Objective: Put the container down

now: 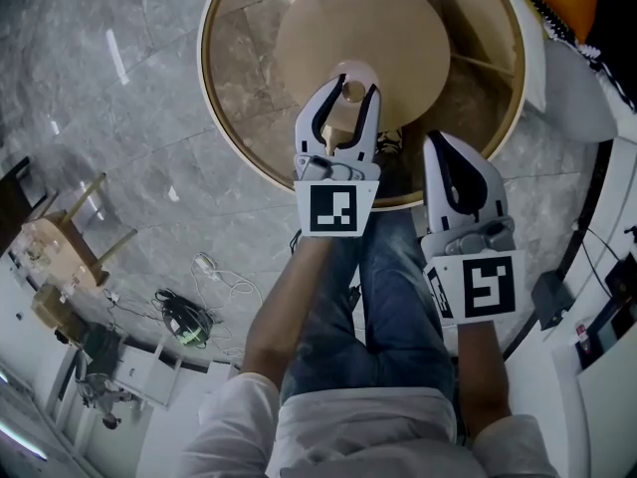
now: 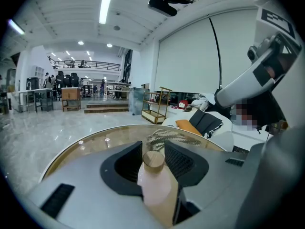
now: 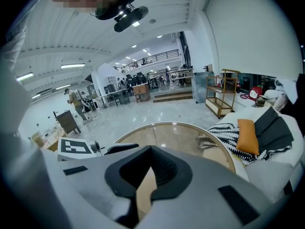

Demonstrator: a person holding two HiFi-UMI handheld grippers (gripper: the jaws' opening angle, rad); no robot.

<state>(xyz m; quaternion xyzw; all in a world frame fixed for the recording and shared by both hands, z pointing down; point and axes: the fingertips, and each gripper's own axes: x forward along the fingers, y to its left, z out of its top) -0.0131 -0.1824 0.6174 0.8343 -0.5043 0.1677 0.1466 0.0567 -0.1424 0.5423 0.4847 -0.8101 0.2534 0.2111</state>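
The container is a pale pink bottle [image 1: 350,80] with a round wooden cap. My left gripper [image 1: 346,96] is shut on it and holds it upright over the near part of the round glass table [image 1: 221,118]. In the left gripper view the bottle [image 2: 155,187] stands between the black pads [image 2: 183,163], with its cap level with them. My right gripper [image 1: 441,149] hangs at the table's near rim, to the right of the left one. It is shut with nothing in it, and in its own view the right gripper [image 3: 152,149] points at the glass top [image 3: 167,135].
A wooden disc base [image 1: 398,28] shows through the glass. A white sofa with a striped throw and an orange cushion [image 3: 248,135] borders the table's right side. The person's jeans-clad legs [image 1: 398,297] are below the grippers. Cables [image 1: 189,317] and a wooden stool [image 1: 70,237] lie on the floor to the left.
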